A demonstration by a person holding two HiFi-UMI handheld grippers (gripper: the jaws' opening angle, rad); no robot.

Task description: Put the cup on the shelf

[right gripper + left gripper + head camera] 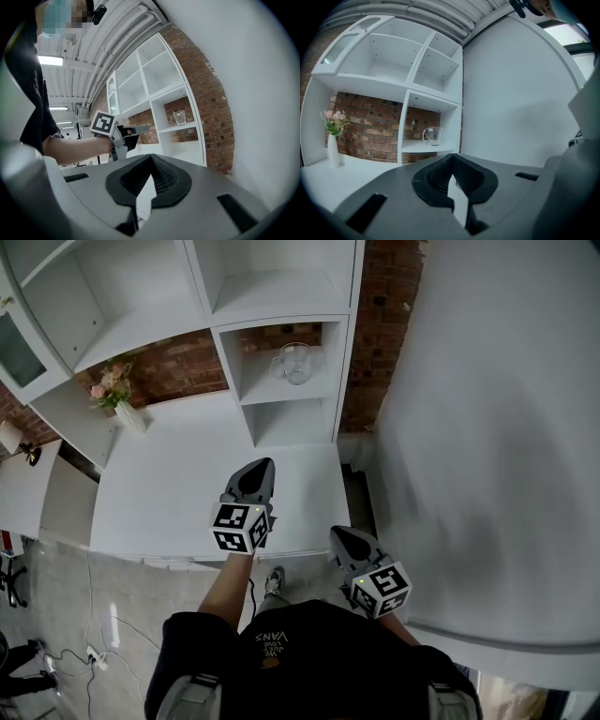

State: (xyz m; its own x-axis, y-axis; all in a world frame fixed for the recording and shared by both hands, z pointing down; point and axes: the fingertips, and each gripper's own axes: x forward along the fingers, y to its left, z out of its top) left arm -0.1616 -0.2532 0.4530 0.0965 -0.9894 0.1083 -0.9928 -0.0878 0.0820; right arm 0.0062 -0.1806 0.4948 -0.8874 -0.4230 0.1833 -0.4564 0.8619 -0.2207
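Observation:
A clear glass cup (294,362) with a handle stands upright in the middle cubby of the white shelf unit (342,371). It also shows in the left gripper view as the cup (432,136) and in the right gripper view as the cup (179,117). My left gripper (257,471) hovers over the white counter (178,493), well short of the cup, its jaws shut on nothing. My right gripper (342,536) is lower and to the right, past the counter's front edge, also shut and holding nothing. The right gripper view shows the left gripper (123,135) held out ahead.
A white vase of pink flowers (120,401) stands at the counter's back left against the brick wall (183,367). A large white panel (487,427) rises close on the right. Other shelf cubbies above and below the cup hold nothing.

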